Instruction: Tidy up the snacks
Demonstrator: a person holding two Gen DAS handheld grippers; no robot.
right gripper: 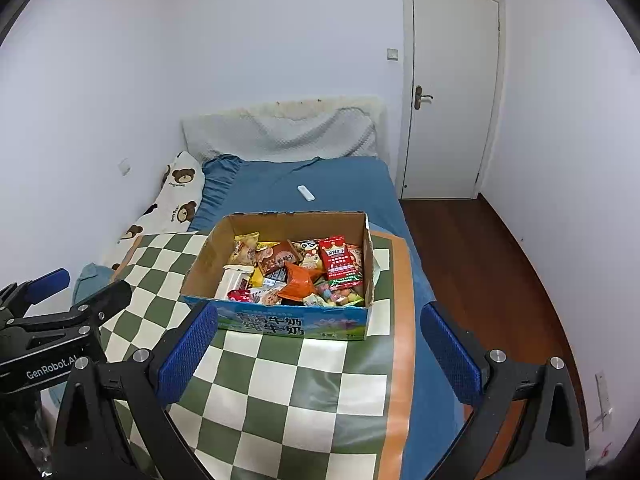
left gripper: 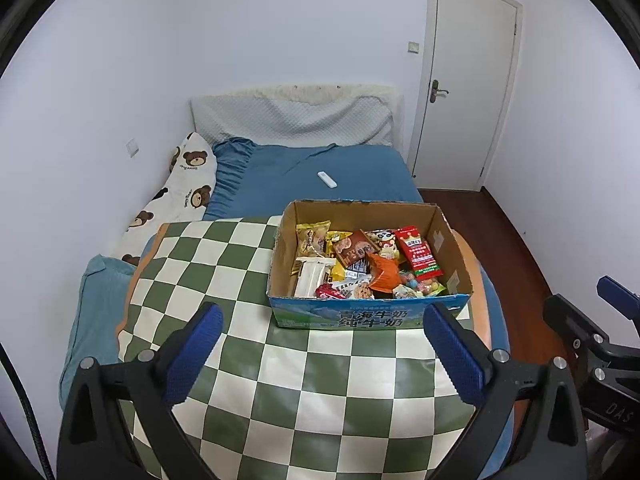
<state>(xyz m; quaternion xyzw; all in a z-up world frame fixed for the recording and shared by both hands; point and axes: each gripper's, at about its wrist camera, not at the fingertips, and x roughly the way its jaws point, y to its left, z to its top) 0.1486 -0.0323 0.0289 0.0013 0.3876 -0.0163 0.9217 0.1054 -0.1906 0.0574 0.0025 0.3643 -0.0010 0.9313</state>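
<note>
Beyond both grippers' spread, empty fingers sits the snack box.

Both tongs are black frames with wide angled arms, each finger faced with a blue ribbed pad. Round silver screws sit at the pivots. The left tongs have a black cable running down their left edge. The right tongs look the same; in the right view, the left tongs' body reads "GenRobot.AI" in white.
</note>
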